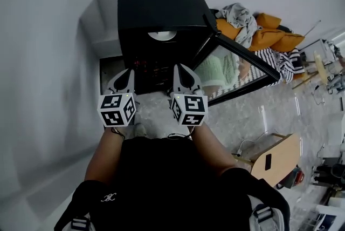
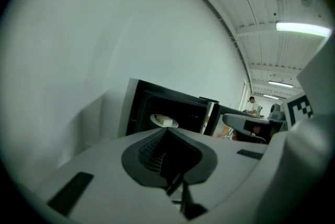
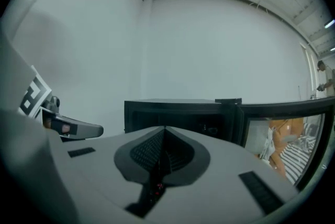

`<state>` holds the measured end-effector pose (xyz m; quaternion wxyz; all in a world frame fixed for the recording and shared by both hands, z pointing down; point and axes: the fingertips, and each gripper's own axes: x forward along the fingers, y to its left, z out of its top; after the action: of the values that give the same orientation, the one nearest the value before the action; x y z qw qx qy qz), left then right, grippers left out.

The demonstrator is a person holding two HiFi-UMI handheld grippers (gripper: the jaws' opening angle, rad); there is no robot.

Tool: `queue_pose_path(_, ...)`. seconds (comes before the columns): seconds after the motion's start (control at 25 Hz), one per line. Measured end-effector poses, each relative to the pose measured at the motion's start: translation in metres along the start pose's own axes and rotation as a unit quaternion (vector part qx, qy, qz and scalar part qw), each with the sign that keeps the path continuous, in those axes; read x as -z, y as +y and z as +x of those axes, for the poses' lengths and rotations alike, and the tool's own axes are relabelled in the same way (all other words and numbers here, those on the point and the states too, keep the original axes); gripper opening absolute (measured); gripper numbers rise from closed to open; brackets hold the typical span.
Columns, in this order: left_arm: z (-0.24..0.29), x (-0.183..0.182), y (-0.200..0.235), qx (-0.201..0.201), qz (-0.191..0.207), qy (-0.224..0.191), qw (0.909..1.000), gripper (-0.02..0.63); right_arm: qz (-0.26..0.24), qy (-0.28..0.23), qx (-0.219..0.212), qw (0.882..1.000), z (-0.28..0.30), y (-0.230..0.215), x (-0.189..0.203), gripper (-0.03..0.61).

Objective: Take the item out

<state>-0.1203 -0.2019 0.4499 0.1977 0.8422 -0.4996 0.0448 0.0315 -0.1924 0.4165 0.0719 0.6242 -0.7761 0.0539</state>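
Observation:
A black cabinet [image 1: 156, 3] stands against the wall with its glass door [image 1: 237, 70] swung open to the right. Inside it a white plate [image 1: 161, 35] carries a pale block [image 2: 166, 122], which the left gripper view shows best. My left gripper [image 1: 125, 74] and right gripper [image 1: 183, 70] hang side by side just in front of the opening, both pointing into it. Each is shut with nothing between its jaws. In the right gripper view the cabinet [image 3: 178, 113] and its door [image 3: 282, 139] lie straight ahead, and the plate is hidden.
A heap of clothes and orange cushions [image 1: 259, 30] lies behind the open door. A wooden stool [image 1: 277, 160] stands on the marbled floor at the right. A white wall runs along the left. A person [image 2: 253, 105] stands far off in the room.

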Motion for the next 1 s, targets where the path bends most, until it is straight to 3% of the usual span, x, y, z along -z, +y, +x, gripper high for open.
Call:
queue_pose_path(0.24,0.017,0.001,0.018,0.016,-0.001,0.015,0.9998,0.008,0.019,0.014,0.024,0.999,0.025,0.001,0.007,0.008)
queue_pose_path(0.48,0.039,0.002,0.014,0.025,0.003,0.027,0.9993,0.008,0.046,0.024,0.056,0.997,0.052,-0.026,0.018,0.008)
queue_pose_path(0.88,0.072,-0.005,0.006,-0.007,0.01,0.031,0.9994,0.008,0.063,0.049,0.066,0.995,0.131,-0.08,0.049,0.008)
queue_pose_path(1.0,0.074,-0.006,0.005,-0.022,0.012,0.034,0.9991,0.008,0.077,0.066,0.052,0.994,0.155,-0.089,0.064,0.053)
